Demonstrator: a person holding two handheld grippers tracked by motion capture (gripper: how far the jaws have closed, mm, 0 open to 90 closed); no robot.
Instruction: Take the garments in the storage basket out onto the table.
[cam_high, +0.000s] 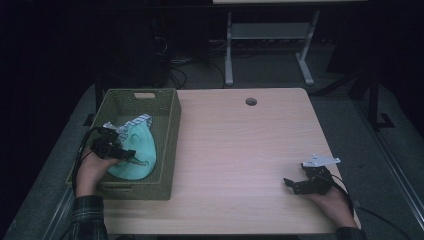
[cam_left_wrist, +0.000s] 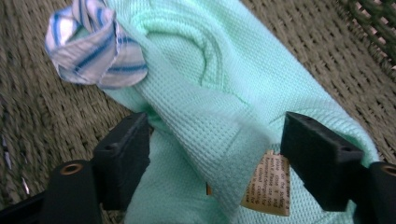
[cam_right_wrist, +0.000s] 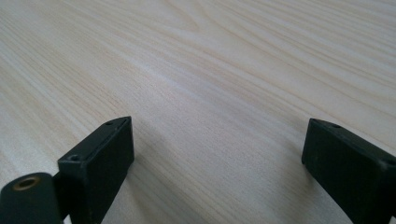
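A mint-green waffle-knit cloth (cam_high: 136, 150) lies in a green woven basket (cam_high: 170, 107) at the table's left side, with a blue-and-white striped cloth (cam_high: 136, 120) at its far end. My left gripper (cam_high: 126, 156) hangs over the basket, open. In the left gripper view its jaws stand wide on either side of the green cloth (cam_left_wrist: 219, 102), whose tan care label (cam_left_wrist: 267, 184) shows between them; the striped cloth (cam_left_wrist: 91, 44) sits at upper left. My right gripper (cam_high: 292, 184) rests low over bare wood near the front right, open, with nothing between its fingers (cam_right_wrist: 100, 163).
The light wooden table (cam_high: 240, 150) has a round cable hole (cam_high: 251, 101) near its far edge. The basket's walls enclose the left gripper. A white desk frame (cam_high: 270, 45) stands on the floor beyond the table.
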